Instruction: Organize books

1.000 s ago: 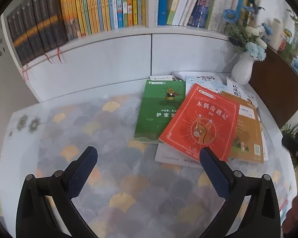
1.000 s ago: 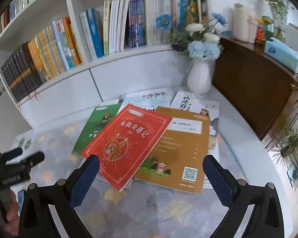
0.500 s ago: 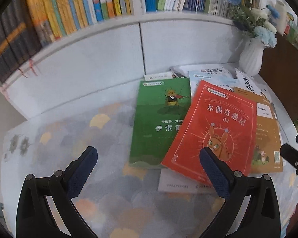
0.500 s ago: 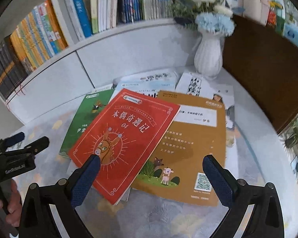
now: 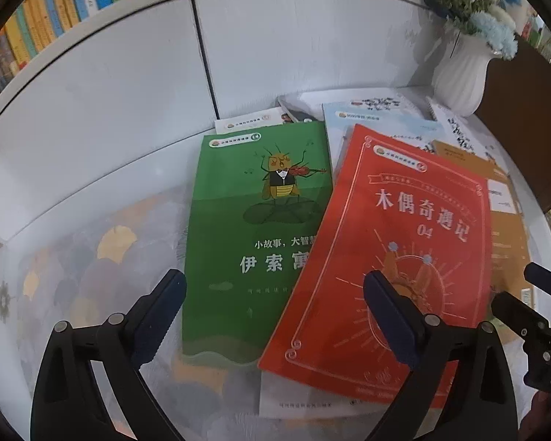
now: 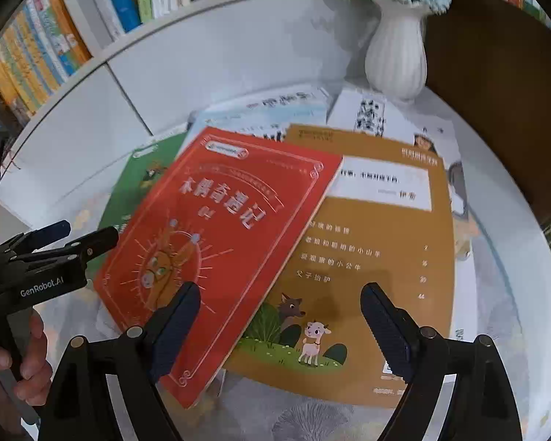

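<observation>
The white bookshelf (image 5: 275, 47) along the back carries a row of upright books (image 6: 47, 44) on its ledge, and a white vase (image 6: 396, 47) with pale blue flowers (image 5: 492, 25) stands on the patterned table (image 5: 73, 257) at its end. On the table a loose pile lies flat: the red book (image 5: 396, 242) on top, overlapping the green book (image 5: 253, 220) and the brown book (image 6: 378, 242). The left gripper (image 5: 275, 319) and right gripper (image 6: 281, 325) hover above the pile, jaws wide but closing, nothing pinched.

The left tool (image 6: 47, 257) reads "GenRobot.AI"; the red book (image 5: 396, 257) shows "木偶奇遇记 04"; the green book (image 5: 257, 228), probably "伊索".
</observation>
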Available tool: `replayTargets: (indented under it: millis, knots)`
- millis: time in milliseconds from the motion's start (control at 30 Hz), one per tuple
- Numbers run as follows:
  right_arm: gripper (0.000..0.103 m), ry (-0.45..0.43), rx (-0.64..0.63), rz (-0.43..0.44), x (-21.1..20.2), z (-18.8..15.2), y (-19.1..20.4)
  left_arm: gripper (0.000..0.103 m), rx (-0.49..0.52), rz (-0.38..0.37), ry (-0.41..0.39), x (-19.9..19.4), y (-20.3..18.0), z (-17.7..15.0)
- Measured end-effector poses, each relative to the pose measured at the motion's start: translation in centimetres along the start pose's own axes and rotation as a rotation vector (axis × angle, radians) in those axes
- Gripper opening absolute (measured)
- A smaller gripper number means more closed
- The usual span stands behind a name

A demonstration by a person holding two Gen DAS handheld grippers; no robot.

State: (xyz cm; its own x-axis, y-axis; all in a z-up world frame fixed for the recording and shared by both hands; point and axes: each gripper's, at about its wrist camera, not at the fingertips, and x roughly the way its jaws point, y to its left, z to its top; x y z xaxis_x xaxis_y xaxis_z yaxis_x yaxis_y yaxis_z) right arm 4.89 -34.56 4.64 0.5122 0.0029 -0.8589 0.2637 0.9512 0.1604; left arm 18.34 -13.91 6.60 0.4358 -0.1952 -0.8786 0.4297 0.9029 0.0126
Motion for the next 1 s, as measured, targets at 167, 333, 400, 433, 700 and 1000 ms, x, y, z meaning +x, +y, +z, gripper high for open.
replayTargets:
  millis: [167,333,400,433,700,1000]
  knots:
    - [0.08,0.023,0.001,0.011,1.1,-0.2,-0.3,0.088,0.004,-0.002,0.016,0.7,0.1,0.0]
    - [0.08,0.026,-0.001,0.017,1.4,-0.4,-0.1,0.088,0.014,-0.006,0.014,0.8,-0.1,0.0]
    - [0.08,0.024,-0.004,0.017,1.5,-0.3,0.0,0.088,0.014,-0.01,0.019,1.0,-0.1,0.0]
    - [0.08,0.023,-0.005,0.015,1.6,-0.3,0.1,0.088,0.015,-0.009,0.022,1.2,-0.2,0.0]
    - [0.066,0.002,-0.019,-0.04,2.3,0.5,0.8,0.083,-0.014,-0.089,0.056,2.3,-0.5,-0.5]
    - [0.06,0.027,-0.044,0.04,2.0,0.7,1.2,0.078,-0.019,-0.194,0.092,1.9,-1.6,-2.1]
